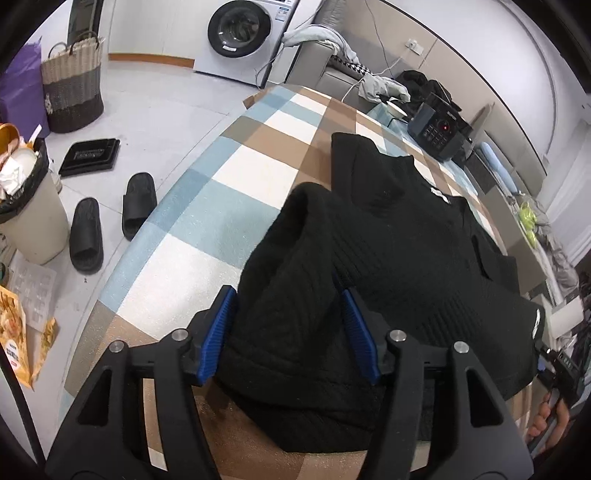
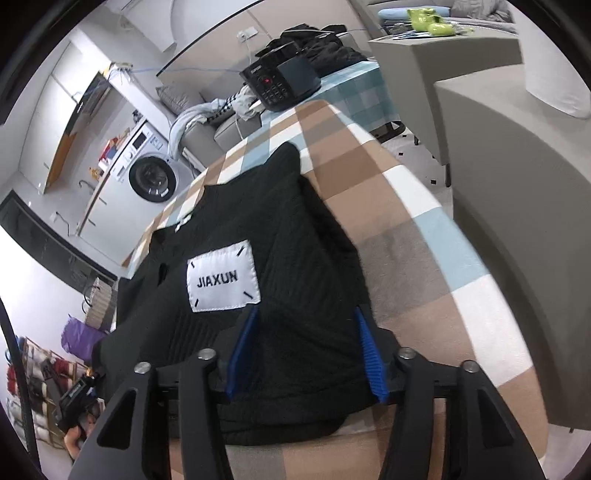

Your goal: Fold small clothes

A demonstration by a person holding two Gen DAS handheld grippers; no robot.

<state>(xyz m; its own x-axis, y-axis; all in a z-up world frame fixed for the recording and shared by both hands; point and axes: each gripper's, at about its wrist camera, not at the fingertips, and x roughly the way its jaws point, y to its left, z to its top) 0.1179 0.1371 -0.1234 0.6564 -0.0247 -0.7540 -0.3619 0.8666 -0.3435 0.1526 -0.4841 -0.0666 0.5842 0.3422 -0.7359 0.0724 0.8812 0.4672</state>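
A black ribbed knit garment (image 1: 388, 240) lies on the checked table (image 1: 221, 206). Its left part is folded into a raised hump. My left gripper (image 1: 288, 295) is open, its blue pads (image 1: 218, 332) on either side of the hump at the near hem. In the right wrist view the same garment (image 2: 295, 240) shows a white "JIAXUN" label (image 2: 221, 277). My right gripper (image 2: 306, 314) is open, its blue pads (image 2: 373, 358) straddling the garment's near right edge. The other hand-held gripper (image 1: 557, 369) shows at the far right edge of the left wrist view.
A dark appliance with buttons (image 1: 439, 131) and clothes sit at the table's far end. On the floor to the left are black slippers (image 1: 86, 236), a bin (image 1: 29, 206), a basket (image 1: 72, 88) and a washing machine (image 1: 243, 33). A grey sofa (image 2: 517, 184) stands right of the table.
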